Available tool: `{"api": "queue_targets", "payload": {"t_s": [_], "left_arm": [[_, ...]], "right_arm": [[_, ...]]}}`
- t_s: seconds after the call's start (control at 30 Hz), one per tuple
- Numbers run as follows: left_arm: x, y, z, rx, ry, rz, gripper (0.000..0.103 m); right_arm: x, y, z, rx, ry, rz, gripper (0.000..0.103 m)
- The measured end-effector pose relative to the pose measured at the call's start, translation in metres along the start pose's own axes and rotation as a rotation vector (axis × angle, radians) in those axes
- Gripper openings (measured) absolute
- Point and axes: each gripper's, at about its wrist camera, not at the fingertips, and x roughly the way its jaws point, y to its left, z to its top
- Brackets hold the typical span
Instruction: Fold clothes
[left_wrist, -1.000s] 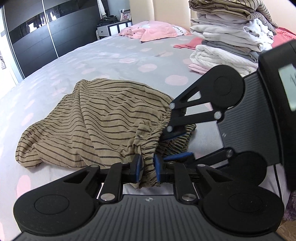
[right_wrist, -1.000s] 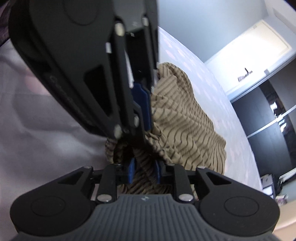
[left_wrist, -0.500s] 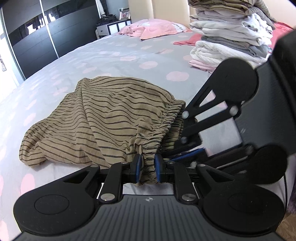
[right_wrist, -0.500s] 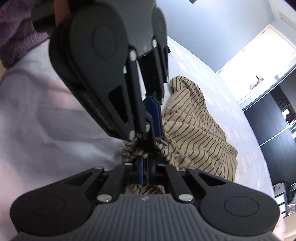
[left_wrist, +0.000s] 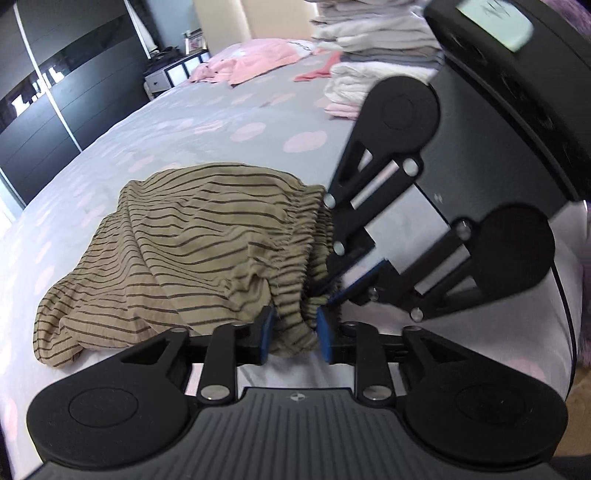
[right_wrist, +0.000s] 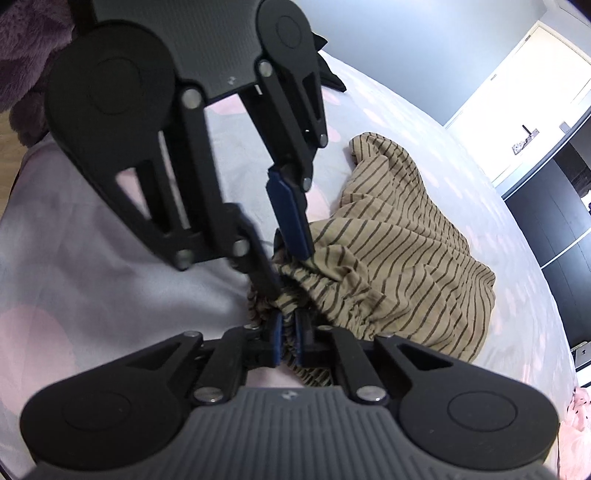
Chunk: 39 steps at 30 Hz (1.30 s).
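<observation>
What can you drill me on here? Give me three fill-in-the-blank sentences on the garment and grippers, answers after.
The tan garment is patterned with dark ___.
It lies on a grey bedcover with ___ dots.
The right gripper and left gripper both straddle its gathered edge; the tighter pinch is the ___ one's.
Answers: stripes; pink; right.

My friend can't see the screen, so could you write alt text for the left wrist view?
Two black handheld tools, left tool and right tool, meet at the gathered edge of a tan striped garment on a polka-dot bed. Folded laundry is stacked behind.
</observation>
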Motion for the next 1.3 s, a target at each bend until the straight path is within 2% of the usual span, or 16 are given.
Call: {"api": "queue_targets", "payload": {"t_s": [0.07, 0.13, 0.23, 0.4, 0.47, 0.57, 0.73, 0.8, 0.87, 0.93, 0.97, 1.0, 1.1, 1.23, 1.3], "left_arm": [[-0.001, -0.005, -0.001, 0.022, -0.001, -0.004, 0.033], [-0.003, -0.011, -0.001, 0.054, -0.010, 0.007, 0.043], [-0.001, -0.024, -0.001, 0.130, -0.019, 0.060, 0.049], [0.015, -0.050, -0.007, 0.333, -0.002, 0.162, 0.050], [0.023, -0.063, -0.012, 0.428, 0.004, 0.203, 0.050], [0.036, -0.078, -0.017, 0.502, 0.007, 0.261, 0.050], [0.064, -0.093, -0.025, 0.633, -0.015, 0.395, 0.050], [0.070, -0.094, -0.026, 0.654, -0.017, 0.417, 0.050], [0.074, -0.093, -0.025, 0.640, -0.015, 0.404, 0.048], [0.075, -0.089, -0.022, 0.588, -0.016, 0.370, 0.038], [0.074, -0.086, -0.020, 0.550, -0.016, 0.343, 0.035], [0.073, -0.082, -0.017, 0.510, -0.016, 0.317, 0.028], [0.063, -0.065, -0.008, 0.353, -0.034, 0.254, 0.019], [0.046, -0.039, 0.003, 0.161, -0.068, 0.174, 0.016], [0.039, -0.033, 0.004, 0.118, -0.075, 0.155, 0.016]], "right_arm": [[-0.005, -0.001, -0.001, -0.003, 0.007, 0.005, 0.023], [-0.011, 0.000, -0.002, -0.024, 0.022, 0.004, 0.028], [-0.019, 0.001, -0.007, -0.048, 0.049, -0.032, 0.036], [-0.022, -0.003, -0.014, -0.042, 0.088, -0.094, 0.051], [-0.020, -0.002, -0.016, -0.055, 0.104, -0.112, 0.061], [-0.011, 0.003, -0.021, -0.103, 0.124, -0.168, 0.073], [0.008, 0.013, -0.026, -0.206, 0.154, -0.256, 0.073], [0.016, 0.017, -0.027, -0.249, 0.163, -0.278, 0.073], [0.023, 0.022, -0.029, -0.292, 0.167, -0.304, 0.076], [0.030, 0.025, -0.030, -0.329, 0.167, -0.335, 0.079], [0.030, 0.020, -0.040, -0.338, 0.168, -0.345, 0.080], [0.033, 0.022, -0.039, -0.343, 0.170, -0.348, 0.080], [0.040, 0.021, -0.035, -0.348, 0.175, -0.350, 0.080], [0.056, 0.016, -0.032, -0.335, 0.166, -0.357, 0.078], [0.053, 0.014, -0.026, -0.307, 0.168, -0.375, 0.078]]}}
